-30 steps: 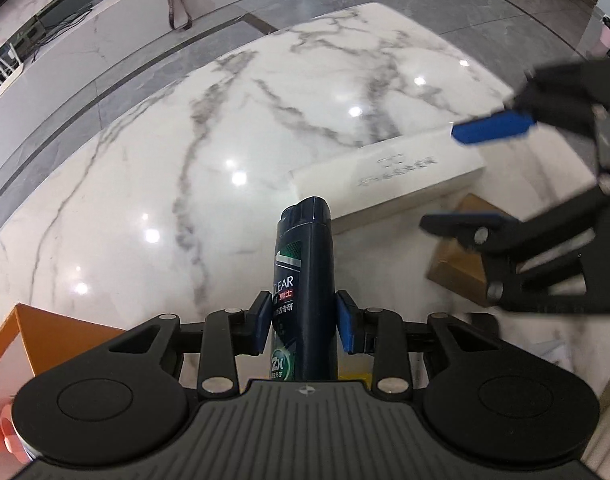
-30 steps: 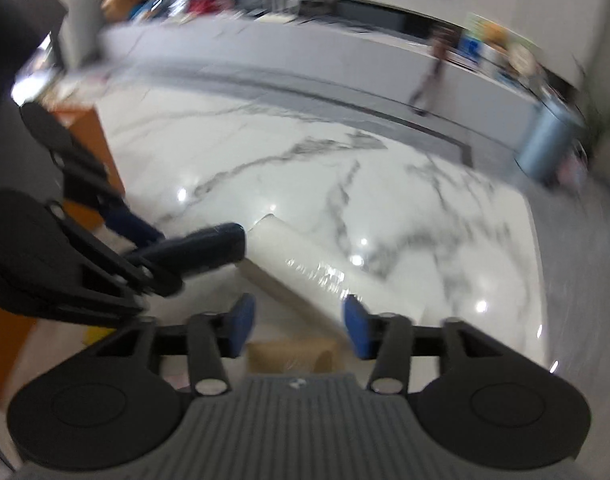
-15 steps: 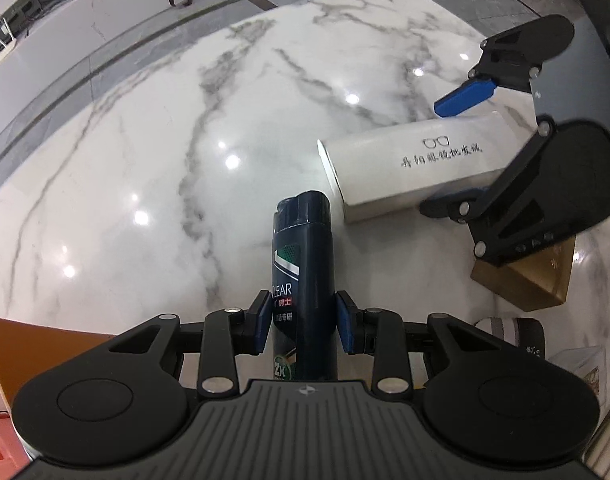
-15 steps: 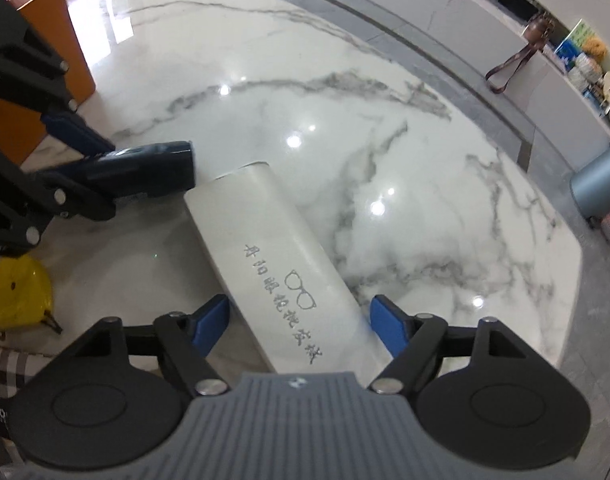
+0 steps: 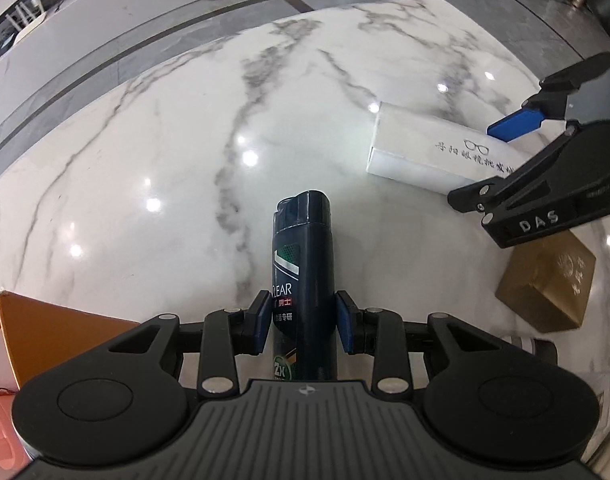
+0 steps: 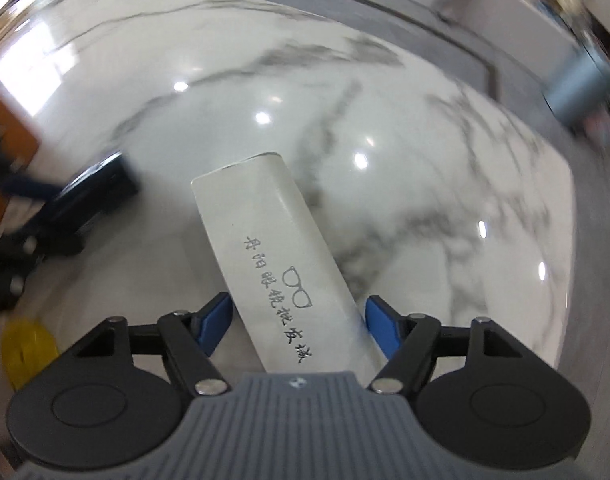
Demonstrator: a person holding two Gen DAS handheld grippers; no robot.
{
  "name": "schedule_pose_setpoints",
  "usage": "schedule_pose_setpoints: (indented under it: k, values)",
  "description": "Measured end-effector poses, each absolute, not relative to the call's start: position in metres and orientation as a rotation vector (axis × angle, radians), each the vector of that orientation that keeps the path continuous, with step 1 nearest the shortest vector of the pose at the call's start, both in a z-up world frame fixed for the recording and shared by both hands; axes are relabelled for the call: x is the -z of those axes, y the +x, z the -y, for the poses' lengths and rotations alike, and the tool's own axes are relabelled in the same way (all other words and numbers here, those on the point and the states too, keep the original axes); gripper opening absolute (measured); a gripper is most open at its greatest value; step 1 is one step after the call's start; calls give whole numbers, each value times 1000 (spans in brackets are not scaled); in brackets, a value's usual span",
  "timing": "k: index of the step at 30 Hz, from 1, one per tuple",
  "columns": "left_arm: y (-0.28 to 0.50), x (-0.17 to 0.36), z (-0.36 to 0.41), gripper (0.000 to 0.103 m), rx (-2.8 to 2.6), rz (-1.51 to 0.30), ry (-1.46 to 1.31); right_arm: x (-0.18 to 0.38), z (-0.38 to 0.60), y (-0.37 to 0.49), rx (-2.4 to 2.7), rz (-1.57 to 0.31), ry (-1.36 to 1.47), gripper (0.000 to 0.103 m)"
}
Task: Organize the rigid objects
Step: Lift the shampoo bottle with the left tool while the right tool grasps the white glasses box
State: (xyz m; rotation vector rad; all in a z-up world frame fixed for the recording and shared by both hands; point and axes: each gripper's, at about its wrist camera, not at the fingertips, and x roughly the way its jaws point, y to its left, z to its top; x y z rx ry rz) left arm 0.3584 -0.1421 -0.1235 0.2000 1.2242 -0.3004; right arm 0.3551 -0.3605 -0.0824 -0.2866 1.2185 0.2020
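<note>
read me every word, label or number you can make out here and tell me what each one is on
"LEAR", first letter hidden by a pad, and "2X": dark bottle in the left gripper.
Small Chinese print on the bottle: "男士" readable, the rest too small.
"DAS": right gripper, seen from the left wrist.
Handwritten Chinese line beside a glasses drawing: white box; I cannot read it reliably.
Embossed mark on the gold box: unreadable.

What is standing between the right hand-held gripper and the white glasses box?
Nothing visible. The white glasses box already lies between the open fingers of the right hand-held gripper, with small gaps on both sides. The dark bottle sits apart, held in the left hand-held gripper.
</note>
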Motion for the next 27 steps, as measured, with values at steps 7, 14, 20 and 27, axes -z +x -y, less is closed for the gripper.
schedule_pose_setpoints:
  k: [7,14,20,27]
  values:
    - [359,124,143,38,304,-1219,212,87,352,354,-269,-1147,-387,82]
    - [351,122,143,38,287,-1181,178,84,355,346,-237,-1106,-339,67]
    - [333,89,135,38,307,-1080,125,54,358,333,-191,-1014,-341,65]
    - [292,25,117,38,325,-953,74,-6,335,299,-204,-875,-301,63]
